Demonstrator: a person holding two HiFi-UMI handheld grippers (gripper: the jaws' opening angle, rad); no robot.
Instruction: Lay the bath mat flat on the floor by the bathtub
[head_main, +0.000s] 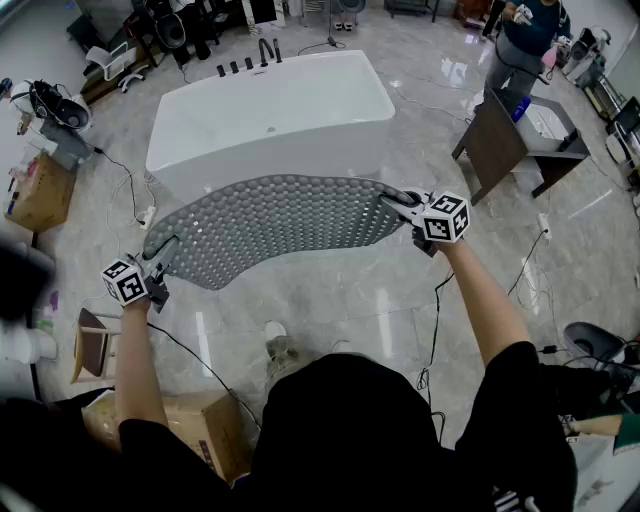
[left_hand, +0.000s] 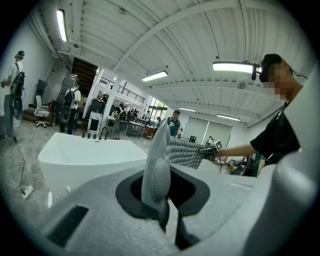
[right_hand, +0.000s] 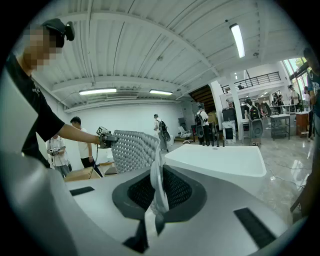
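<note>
The grey, bump-covered bath mat (head_main: 270, 222) is stretched out between the 2 grippers in front of the person, off the marble floor (head_main: 350, 295) and not yet laid down. In the head view its far edge overlaps the near wall of the white bathtub (head_main: 270, 115). The left gripper (head_main: 160, 263) is clenched on the mat's left end. In the left gripper view the mat's edge (left_hand: 156, 172) runs upright between the closed jaws, and the rest of it reaches away toward the other hand. The right gripper (head_main: 408, 208) is likewise clamped on the right end. In the right gripper view a thin fold of the mat (right_hand: 156, 182) is pinched between its jaws, and the bumpy sheet arcs off to the left. The tub is the main container here. Its basin shows only bare white walls with 1 small fitting on the inner side, and black taps (head_main: 250, 62) stand along its far rim. A cardboard box (head_main: 40, 192) sits on the floor well to the tub's left, and what it holds cannot be told. A second cardboard box (head_main: 205, 425) lies by the person's left arm, its contents also not visible. A dark side table (head_main: 505, 145) stands to the tub's right, with another person (head_main: 525, 40) just behind it.
</note>
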